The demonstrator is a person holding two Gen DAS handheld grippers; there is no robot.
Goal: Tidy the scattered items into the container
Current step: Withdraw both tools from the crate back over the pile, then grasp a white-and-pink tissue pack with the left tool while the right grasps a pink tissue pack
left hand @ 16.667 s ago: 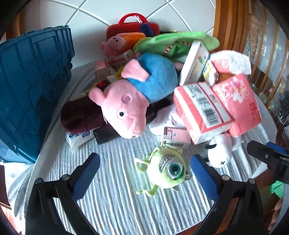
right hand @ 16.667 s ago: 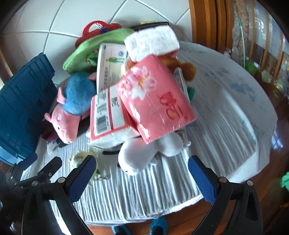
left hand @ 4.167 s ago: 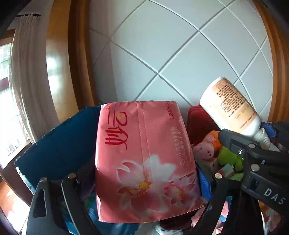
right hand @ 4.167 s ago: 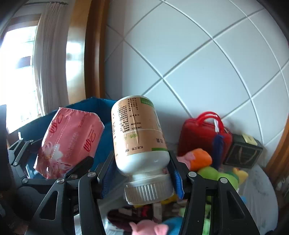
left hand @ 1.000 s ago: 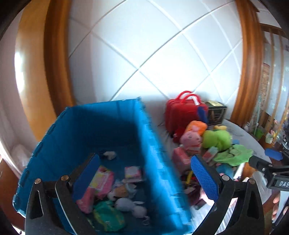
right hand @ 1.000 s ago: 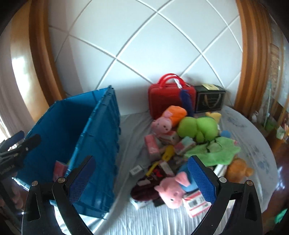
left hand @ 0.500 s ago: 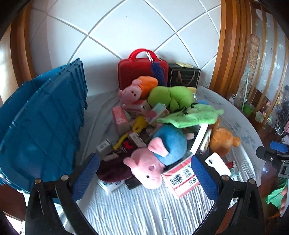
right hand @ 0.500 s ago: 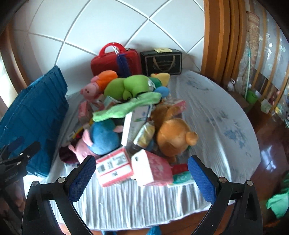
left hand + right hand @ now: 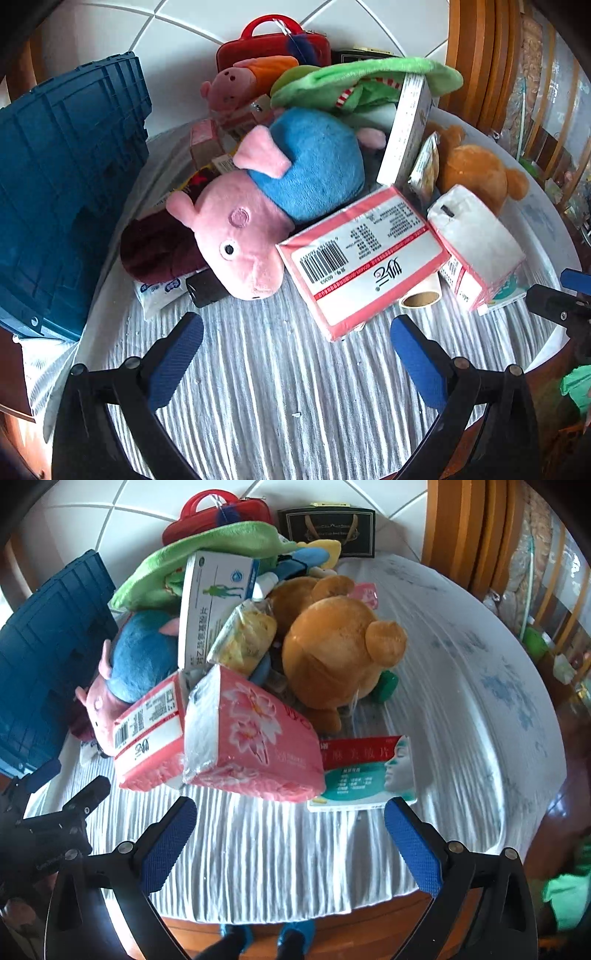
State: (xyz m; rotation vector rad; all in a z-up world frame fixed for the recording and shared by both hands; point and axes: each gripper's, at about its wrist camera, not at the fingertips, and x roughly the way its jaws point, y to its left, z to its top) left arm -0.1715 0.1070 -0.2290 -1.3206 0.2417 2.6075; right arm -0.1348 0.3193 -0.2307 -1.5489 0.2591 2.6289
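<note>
Left wrist view: left gripper (image 9: pixel 295 360) spread wide, holding nothing, above the striped cloth (image 9: pixel 277 387). Tissue pack (image 9: pixel 364 258) lies barcode up just ahead, long axis running from near-left to far-right. Pig plush (image 9: pixel 255 206) lies touching its left edge, snout toward the camera. Blue crate (image 9: pixel 62 192) stands at left. Right gripper (image 9: pixel 290 840) likewise wide open and empty; flowered tissue pack (image 9: pixel 251 738) directly ahead, brown bear (image 9: pixel 340 650) behind it.
</note>
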